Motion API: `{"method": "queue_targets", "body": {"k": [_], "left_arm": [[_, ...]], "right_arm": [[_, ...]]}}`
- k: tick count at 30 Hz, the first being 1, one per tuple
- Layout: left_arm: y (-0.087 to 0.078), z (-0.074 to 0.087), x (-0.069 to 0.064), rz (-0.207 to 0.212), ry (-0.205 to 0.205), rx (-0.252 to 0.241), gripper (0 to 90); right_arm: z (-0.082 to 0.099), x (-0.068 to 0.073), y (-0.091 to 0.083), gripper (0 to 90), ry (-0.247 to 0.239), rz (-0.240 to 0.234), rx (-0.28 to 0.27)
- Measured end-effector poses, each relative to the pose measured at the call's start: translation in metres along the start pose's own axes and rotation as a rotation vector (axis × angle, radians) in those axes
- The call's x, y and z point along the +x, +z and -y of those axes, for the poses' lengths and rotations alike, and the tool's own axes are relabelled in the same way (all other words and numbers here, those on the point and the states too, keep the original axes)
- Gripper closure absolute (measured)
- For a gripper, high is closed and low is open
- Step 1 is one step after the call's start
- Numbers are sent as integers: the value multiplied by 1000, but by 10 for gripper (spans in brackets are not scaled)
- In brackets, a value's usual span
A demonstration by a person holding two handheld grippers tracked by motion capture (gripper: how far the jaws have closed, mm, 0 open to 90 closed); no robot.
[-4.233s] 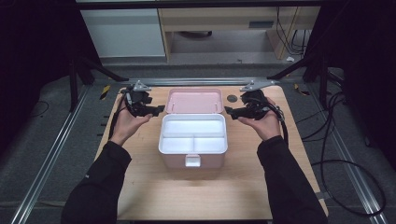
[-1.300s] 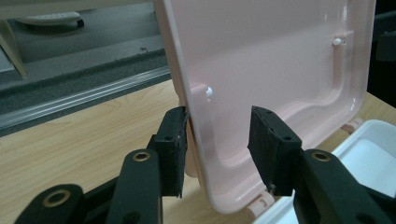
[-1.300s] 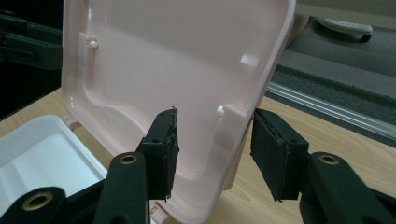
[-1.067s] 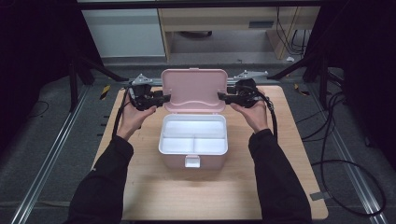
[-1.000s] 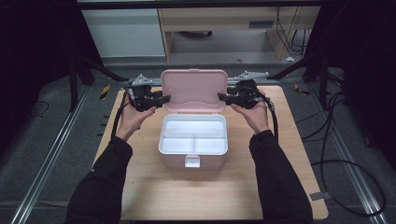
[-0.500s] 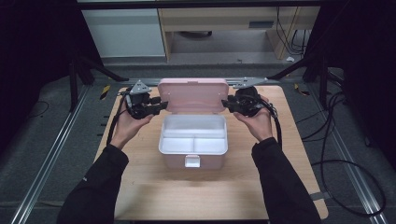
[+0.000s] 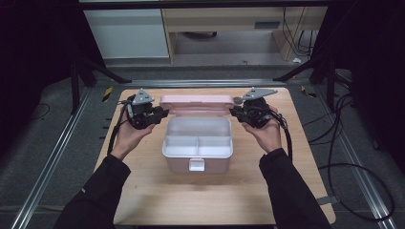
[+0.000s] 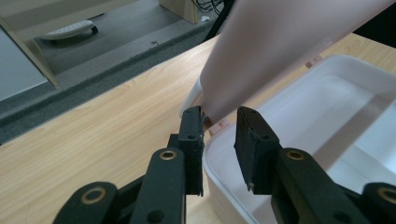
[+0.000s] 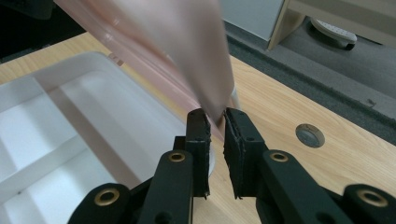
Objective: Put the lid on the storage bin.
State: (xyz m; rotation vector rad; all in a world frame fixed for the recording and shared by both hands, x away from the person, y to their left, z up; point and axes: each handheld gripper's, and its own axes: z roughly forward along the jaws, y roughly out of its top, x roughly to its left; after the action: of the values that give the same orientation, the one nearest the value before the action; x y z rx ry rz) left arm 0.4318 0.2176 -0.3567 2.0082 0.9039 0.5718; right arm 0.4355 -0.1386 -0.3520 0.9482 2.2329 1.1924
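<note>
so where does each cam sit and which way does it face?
High view: above the person's side, facing forward and down at the table; forearms and hands enter from below.
Left gripper view: rides the left gripper, facing the pink lid.
Right gripper view: rides the right gripper, jaws around the lid's edge.
Shared: lid and white box.

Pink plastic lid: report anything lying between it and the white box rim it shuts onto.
Nothing visible does. The pink plastic lid stands half raised over the white divided box, whose compartments look empty and whose rim looks bare.
</note>
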Motion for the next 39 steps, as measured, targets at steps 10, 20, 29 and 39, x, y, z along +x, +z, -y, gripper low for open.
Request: {"method": "queue_targets", "body": {"k": [10,20,29,39], "left_arm": [[-8,16,-11,6,15,13,731],[-11,33,-22,0,63,34,705],[-24,47,-30,41,72,16,697],[-37,63,-38,39,66,22,666]], "right_arm": [[16,13,-8,793,-30,-16,19],[35,25,-16,786,-29,-38,22],[46,36,-25,772,-48,-57,29],[58,46,-38,700,-80,-51,46]]}}
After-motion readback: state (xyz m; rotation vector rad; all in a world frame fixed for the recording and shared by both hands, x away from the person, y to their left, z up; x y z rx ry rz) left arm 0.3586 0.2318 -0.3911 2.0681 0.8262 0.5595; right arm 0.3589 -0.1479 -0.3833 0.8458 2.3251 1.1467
